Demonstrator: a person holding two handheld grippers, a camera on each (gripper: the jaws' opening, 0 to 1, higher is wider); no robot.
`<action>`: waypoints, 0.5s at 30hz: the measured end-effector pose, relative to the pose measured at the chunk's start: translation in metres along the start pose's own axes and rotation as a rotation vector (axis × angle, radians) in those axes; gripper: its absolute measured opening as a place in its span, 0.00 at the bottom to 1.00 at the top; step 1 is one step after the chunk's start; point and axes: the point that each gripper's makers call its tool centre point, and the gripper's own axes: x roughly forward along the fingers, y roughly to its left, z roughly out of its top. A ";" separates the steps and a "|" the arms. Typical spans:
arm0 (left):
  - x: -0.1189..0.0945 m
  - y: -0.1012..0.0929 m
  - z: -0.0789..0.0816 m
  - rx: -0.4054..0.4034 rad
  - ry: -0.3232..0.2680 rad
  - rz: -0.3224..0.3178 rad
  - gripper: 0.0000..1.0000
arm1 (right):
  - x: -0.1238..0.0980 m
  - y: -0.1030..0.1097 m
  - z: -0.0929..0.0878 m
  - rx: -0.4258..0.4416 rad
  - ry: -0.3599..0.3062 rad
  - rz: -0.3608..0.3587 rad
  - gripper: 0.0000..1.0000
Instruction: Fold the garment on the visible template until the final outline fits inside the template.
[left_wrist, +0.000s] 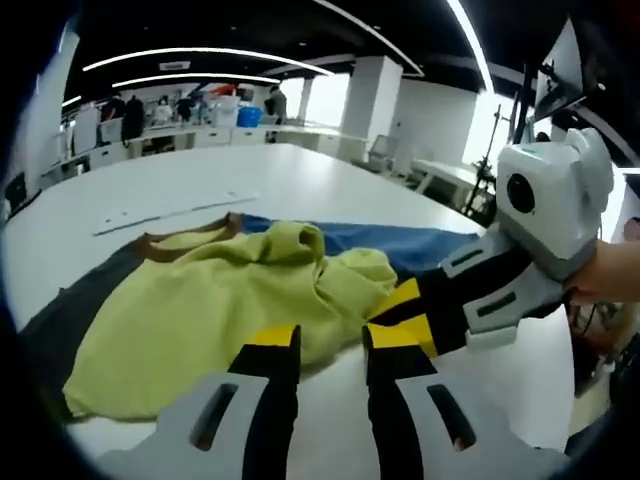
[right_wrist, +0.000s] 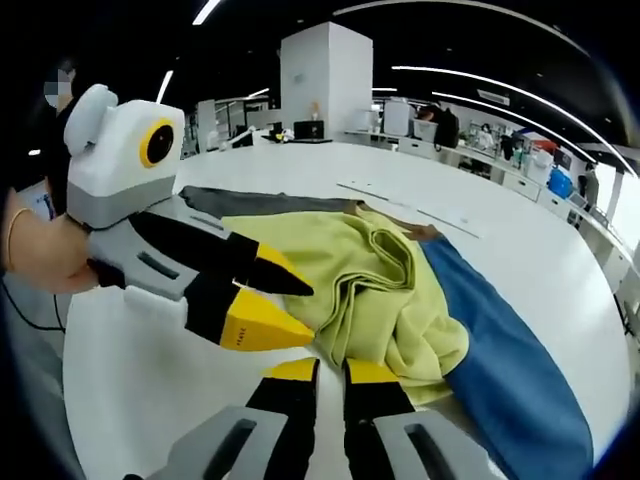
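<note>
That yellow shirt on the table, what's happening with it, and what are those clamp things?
A person holds a two-jaw gripper in each hand and is folding the yellow-green garment on a white table. It lies bunched and partly folded over a mat with grey, brown and blue parts. The left gripper and right gripper sit at its near edge, with no cloth visibly between their jaws.
</note>
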 end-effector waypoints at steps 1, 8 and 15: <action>0.002 0.000 -0.001 -0.004 0.001 0.008 0.19 | 0.000 0.000 0.000 -0.001 -0.001 0.001 0.04; 0.007 0.006 -0.004 0.022 0.023 0.064 0.16 | 0.005 0.005 0.000 -0.010 -0.004 -0.002 0.04; 0.006 0.011 -0.006 0.012 0.036 0.096 0.14 | 0.008 0.003 0.000 0.015 -0.004 -0.028 0.01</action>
